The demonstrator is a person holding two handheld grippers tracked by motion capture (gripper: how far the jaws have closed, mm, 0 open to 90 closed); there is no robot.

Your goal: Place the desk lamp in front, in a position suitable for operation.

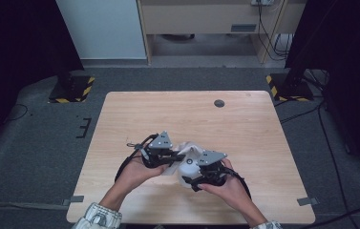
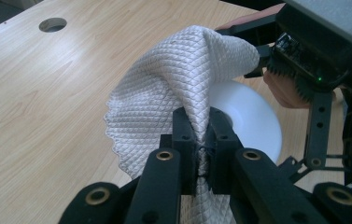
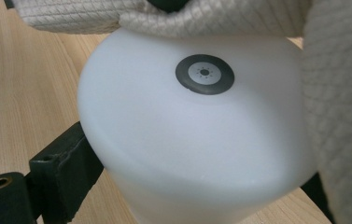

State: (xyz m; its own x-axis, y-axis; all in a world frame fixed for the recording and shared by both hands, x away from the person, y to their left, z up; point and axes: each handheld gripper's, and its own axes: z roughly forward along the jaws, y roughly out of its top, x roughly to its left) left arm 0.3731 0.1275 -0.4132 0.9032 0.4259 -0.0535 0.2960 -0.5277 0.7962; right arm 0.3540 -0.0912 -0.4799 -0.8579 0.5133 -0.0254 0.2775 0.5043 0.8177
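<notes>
A: What was the left hand-held gripper (image 2: 200, 128) doing?

B: Its two black jaws were pressed together on a fold of the white quilted cloth (image 2: 173, 88), pinching it tight. The cloth rose from between the jaws and draped forward, its far edge lying over the other tool.

A: And the right hand-held gripper (image 1: 193, 181)?

B: It held the white round plastic cup-like object (image 3: 197, 135). In the right gripper view one black jaw sat against the object's left side, and a bit of the other jaw showed at the lower right, so the jaws were clamped around it.

A: Where was that object, then?

B: Near the front middle of the light wooden bench (image 1: 244, 129), held in the right tool just beside the left one. Its flat end faced the camera and carried a small grey ring mark (image 3: 205, 74). The cloth touched its upper edge and hung down along its right side.

A: Could you tell whether it rested on the bench?

B: I could not tell from the views.

A: Anything else on the bench?

B: A small round dark hole (image 1: 219, 103) near the far edge, well apart from the hands. The person's left hand (image 1: 137, 172) and right hand (image 1: 230, 186) gripped the tools from the near side.
</notes>
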